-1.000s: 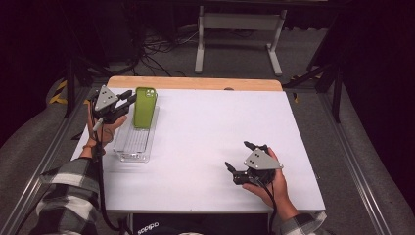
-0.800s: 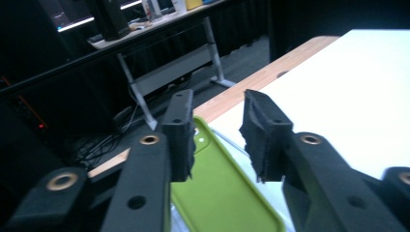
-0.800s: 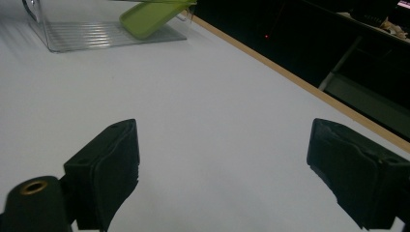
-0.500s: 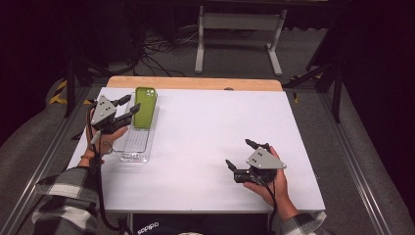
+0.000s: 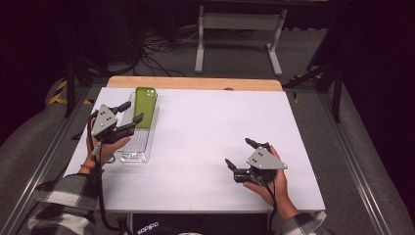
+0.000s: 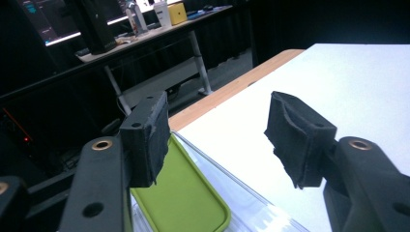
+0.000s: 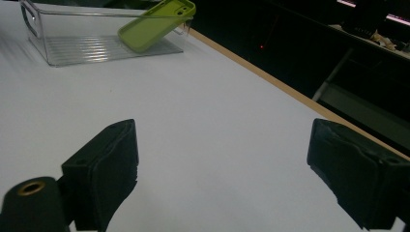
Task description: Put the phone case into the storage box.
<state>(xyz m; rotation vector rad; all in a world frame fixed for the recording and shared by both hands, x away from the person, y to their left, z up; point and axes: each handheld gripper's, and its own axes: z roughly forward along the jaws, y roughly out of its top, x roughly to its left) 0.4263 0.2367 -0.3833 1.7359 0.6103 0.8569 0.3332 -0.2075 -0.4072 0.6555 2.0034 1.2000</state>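
Left tool [image 5: 131, 111]: jaws spread wide, holding nothing, above the clear bin [image 5: 133, 155] at the counter's [image 5: 220, 127] 9 o'clock edge. Green phone case [image 5: 146, 105]: leans tilted on the bin's 12 o'clock end. Right tool [image 5: 241, 157]: jaws wide apart, empty, at 5 o'clock.

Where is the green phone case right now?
In the high view the green phone case is at the table's far left, leaning in the far end of the clear bin, one end propped on its rim, just beyond the open left tongs.
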